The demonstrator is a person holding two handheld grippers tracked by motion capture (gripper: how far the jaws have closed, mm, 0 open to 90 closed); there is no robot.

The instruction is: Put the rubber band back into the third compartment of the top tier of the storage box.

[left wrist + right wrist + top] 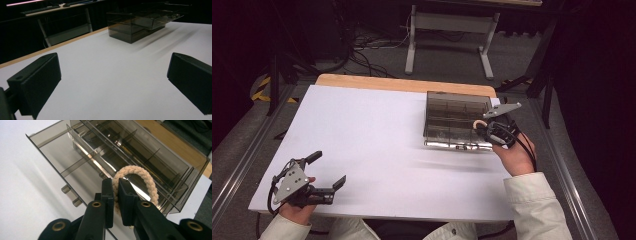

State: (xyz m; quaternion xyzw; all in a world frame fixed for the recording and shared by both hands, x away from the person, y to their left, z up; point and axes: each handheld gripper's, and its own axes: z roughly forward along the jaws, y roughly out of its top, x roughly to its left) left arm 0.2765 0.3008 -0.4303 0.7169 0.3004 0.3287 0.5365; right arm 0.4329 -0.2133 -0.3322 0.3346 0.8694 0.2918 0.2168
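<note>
**Rope ring held over the divided box**

One white table [377,145] carries one smoky clear box [456,120] with inner dividers, standing at the far right with its lid folded open toward the near side. There are two grippers and one cream braided rope ring [140,176].

The right gripper [484,127], held in a hand with a pale sleeve, reaches over the box's right end; its jaws are clamped on the ring, which arches above a compartment. The left gripper [328,170] rests at the near left corner, jaws spread wide with nothing between them.

The ring's lower part is hidden behind the jaws, and which compartment lies under it cannot be told.
</note>
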